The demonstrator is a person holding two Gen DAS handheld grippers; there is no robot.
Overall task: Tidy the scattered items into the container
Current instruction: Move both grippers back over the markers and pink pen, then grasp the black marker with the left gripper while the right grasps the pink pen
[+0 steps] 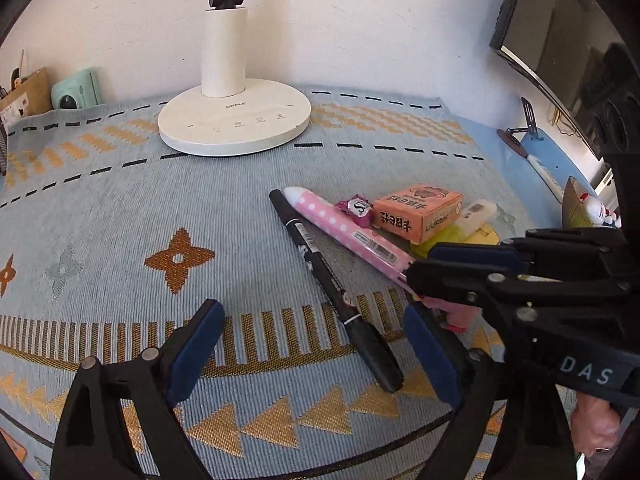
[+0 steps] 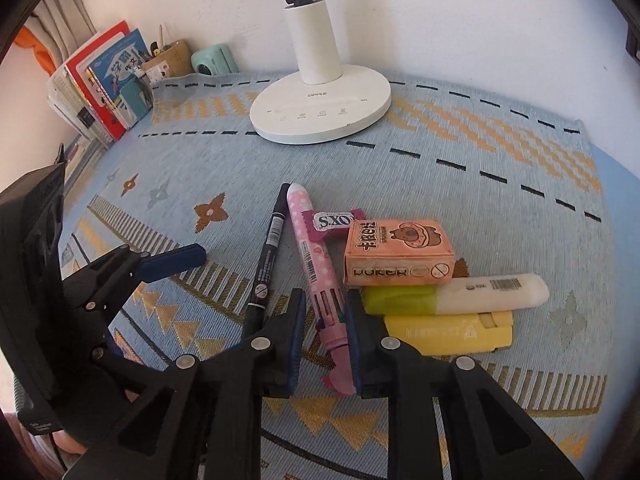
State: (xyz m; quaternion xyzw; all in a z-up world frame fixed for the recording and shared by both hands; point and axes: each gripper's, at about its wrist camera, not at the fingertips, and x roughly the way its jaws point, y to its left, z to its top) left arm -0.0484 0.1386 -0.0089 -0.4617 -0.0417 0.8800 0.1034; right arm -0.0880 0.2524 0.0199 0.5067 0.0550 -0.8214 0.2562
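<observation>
A pink dotted pen [image 2: 310,248] lies on the patterned cloth, and my right gripper [image 2: 326,336] is shut on its lower end, blue pads tight on both sides. A black marker [image 2: 268,248] lies just left of the pen. A candy wrapper [image 2: 338,222], an orange box [image 2: 396,252], a white-and-green highlighter [image 2: 460,294] and a yellow item [image 2: 448,332] sit to the right. In the left wrist view my left gripper [image 1: 314,354] stands open, with the black marker's [image 1: 320,264] near end between its fingers, untouched. The right gripper [image 1: 422,268] reaches in from the right onto the pink pen [image 1: 340,224].
A white lamp base [image 2: 320,112] stands at the back centre. At the back left are books [image 2: 104,80], a brown holder with pens [image 2: 170,58] and a mint camera [image 2: 214,60]. A monitor [image 1: 560,48] and a small figurine [image 1: 592,208] stand on the right.
</observation>
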